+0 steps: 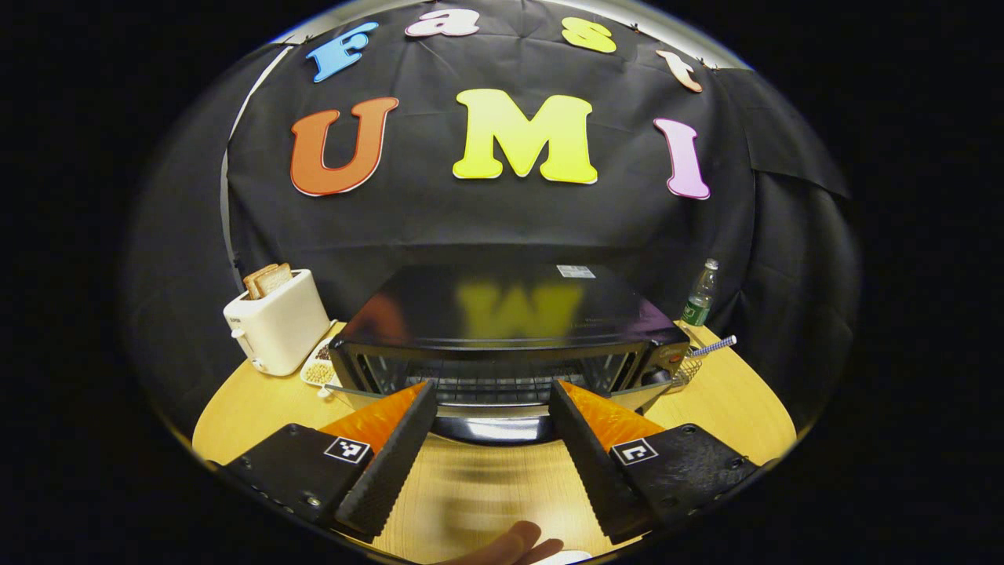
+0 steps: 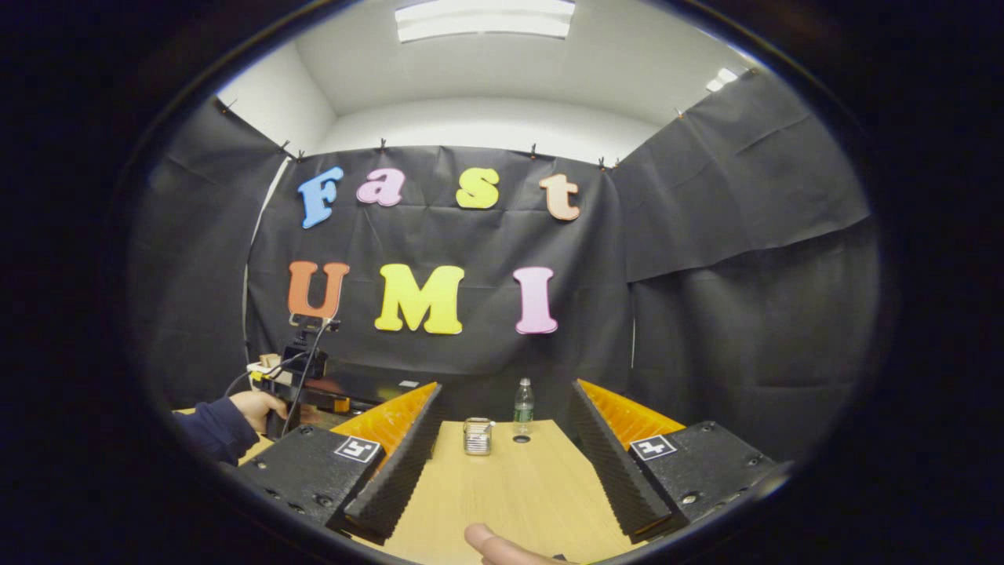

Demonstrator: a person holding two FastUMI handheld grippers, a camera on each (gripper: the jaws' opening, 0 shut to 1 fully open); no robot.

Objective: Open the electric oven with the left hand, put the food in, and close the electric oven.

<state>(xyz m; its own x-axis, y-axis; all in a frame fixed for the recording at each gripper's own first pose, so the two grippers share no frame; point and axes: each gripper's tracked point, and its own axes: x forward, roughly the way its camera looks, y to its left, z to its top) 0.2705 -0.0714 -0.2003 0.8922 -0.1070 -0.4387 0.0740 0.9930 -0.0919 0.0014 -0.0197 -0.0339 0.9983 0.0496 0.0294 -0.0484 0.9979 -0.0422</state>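
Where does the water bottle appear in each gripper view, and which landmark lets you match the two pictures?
Left gripper view: the water bottle stands at the right, behind the oven's right rear corner.
Right gripper view: the water bottle stands near the centre, at the far end.
Shared landmark: the wooden table.

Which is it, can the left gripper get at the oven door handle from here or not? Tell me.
Probably yes. The left gripper has open jaws facing the oven, whose handle lies just ahead between them, with nothing between.
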